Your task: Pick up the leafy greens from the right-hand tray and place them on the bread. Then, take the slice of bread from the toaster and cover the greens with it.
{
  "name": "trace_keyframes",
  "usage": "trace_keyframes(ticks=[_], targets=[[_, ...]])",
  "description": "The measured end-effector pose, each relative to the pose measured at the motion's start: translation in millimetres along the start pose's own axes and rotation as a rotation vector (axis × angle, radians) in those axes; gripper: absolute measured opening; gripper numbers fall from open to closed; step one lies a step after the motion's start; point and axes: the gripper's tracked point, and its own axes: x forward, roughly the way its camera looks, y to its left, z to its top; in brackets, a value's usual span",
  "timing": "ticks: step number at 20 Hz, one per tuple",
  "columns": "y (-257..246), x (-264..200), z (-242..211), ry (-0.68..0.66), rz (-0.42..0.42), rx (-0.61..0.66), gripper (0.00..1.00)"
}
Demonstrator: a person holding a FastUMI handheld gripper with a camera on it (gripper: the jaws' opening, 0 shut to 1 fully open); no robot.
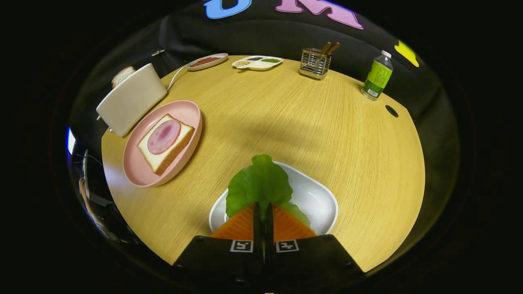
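Here my tongs (263,210) are pressed nearly together, their two orange fingers (241,226) pinching the near edge of the leafy greens (258,184), with a thin sliver of green showing in the narrow gap between them. The leaf fans out just ahead of the fingertips and stands over the white tray (316,198), which sits on the pale wooden worktop (310,126) directly beneath my tongs. I cannot tell whether the leaf rests on the tray or is a little above it.

Off to the left of the tray, well apart from it, lies a pink plate (137,169) carrying a slice of bread (161,157) topped with a round pink slice of ham (163,136). Just beyond that plate stands a cream toaster (130,100), touching or nearly touching the plate's rim, with a second bread slice (122,75) poking up from its top.

Along the far edge of the worktop I see an oval dish (206,61) of something reddish, a divided white dish (257,62) holding small heaps of seasoning, a wire holder (314,63) with wooden-handled utensils, and a green-labelled bottle (378,76) standing upright.
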Motion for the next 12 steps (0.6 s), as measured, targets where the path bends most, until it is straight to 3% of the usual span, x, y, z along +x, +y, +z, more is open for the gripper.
trace_keyframes(ticks=[7, 12], targets=[[7, -49, 26, -0.055, -0.111, 0.051, 0.05], [42, -83, 64, -0.124, -0.113, 0.093, 0.05]])
